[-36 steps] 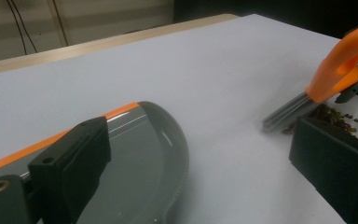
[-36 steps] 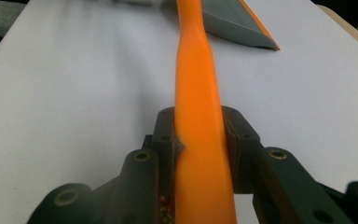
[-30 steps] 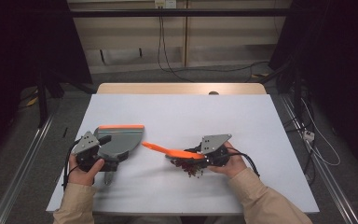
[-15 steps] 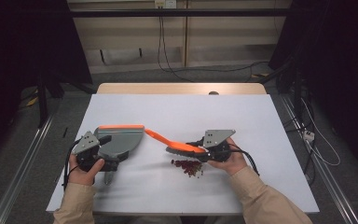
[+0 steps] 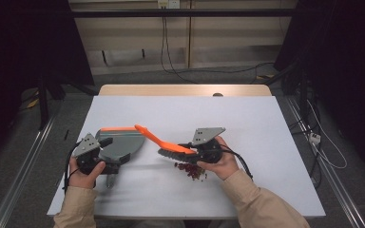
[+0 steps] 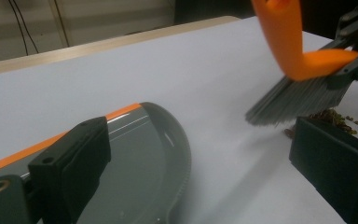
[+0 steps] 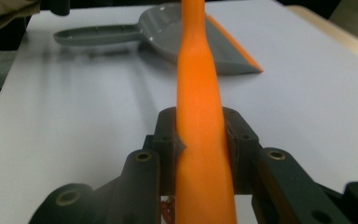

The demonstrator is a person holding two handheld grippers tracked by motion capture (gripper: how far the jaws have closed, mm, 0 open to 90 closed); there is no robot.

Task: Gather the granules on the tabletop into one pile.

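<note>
An orange brush (image 5: 164, 144) with grey bristles (image 6: 298, 100) is held in my right gripper (image 5: 192, 149), whose jaws are shut on its handle (image 7: 200, 140). The bristles hang just above a small pile of dark red-brown bits (image 5: 190, 171) on the white table (image 5: 247, 118). The handle tip points at a grey dustpan (image 5: 123, 145) with an orange front lip, which lies flat to the left. My left gripper (image 5: 102, 153) stands at the dustpan, its jaws wide apart (image 6: 200, 135). One jaw is over the pan (image 6: 140, 158) and the other is off it.
The dustpan's handle (image 7: 98, 32) lies on the table and points at the person. Bare white tabletop stretches behind and to the right of both hands. Beyond the table's wooden far edge (image 5: 185, 89) are a floor and cables.
The right gripper has lifted the brush off the pile and shifted slightly, with the handle tip swinging up toward the dustpan. The bits now lie uncovered. Left gripper and dustpan have not moved.
</note>
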